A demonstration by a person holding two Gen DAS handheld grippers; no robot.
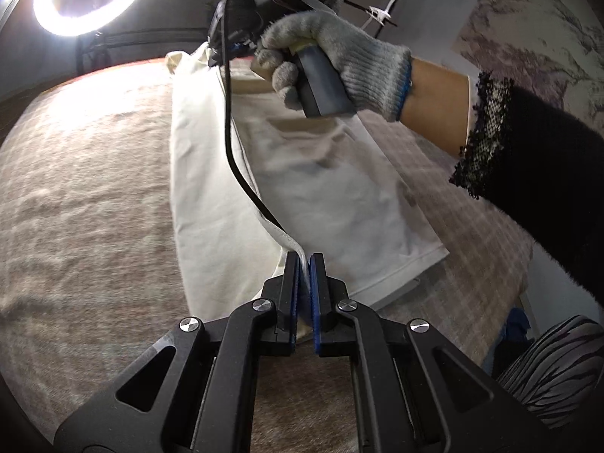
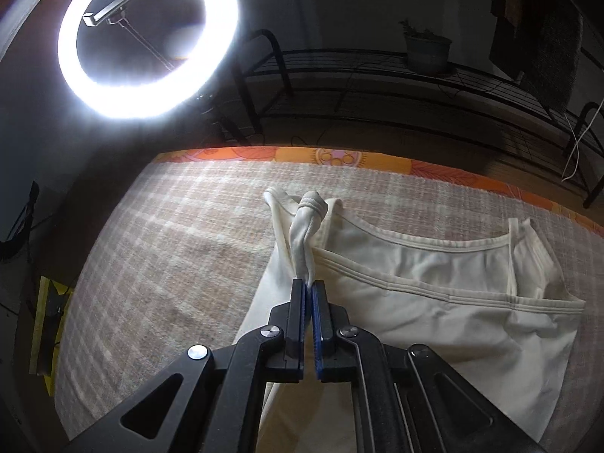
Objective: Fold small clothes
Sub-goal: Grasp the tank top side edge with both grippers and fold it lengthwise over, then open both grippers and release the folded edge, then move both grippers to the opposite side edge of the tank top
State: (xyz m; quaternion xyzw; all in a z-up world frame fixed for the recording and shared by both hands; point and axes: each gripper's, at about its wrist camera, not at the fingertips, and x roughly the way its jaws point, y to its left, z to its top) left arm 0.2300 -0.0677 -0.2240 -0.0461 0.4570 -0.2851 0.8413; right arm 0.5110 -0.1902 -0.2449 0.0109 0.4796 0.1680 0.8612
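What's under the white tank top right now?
The white tank top lies on a checked beige blanket, bare all around it. Both claws, left and right, pinch its edge. Whatever lies beneath the cloth's middle is covered.

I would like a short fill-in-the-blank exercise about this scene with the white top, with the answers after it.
1. The left tongs are shut on the hem of the ____ tank top.
2. The right tongs pinch its shoulder ____.
3. The hand wears a grey knitted ____.
4. The lamp has the shape of a ____.

Answers: white; strap; glove; ring
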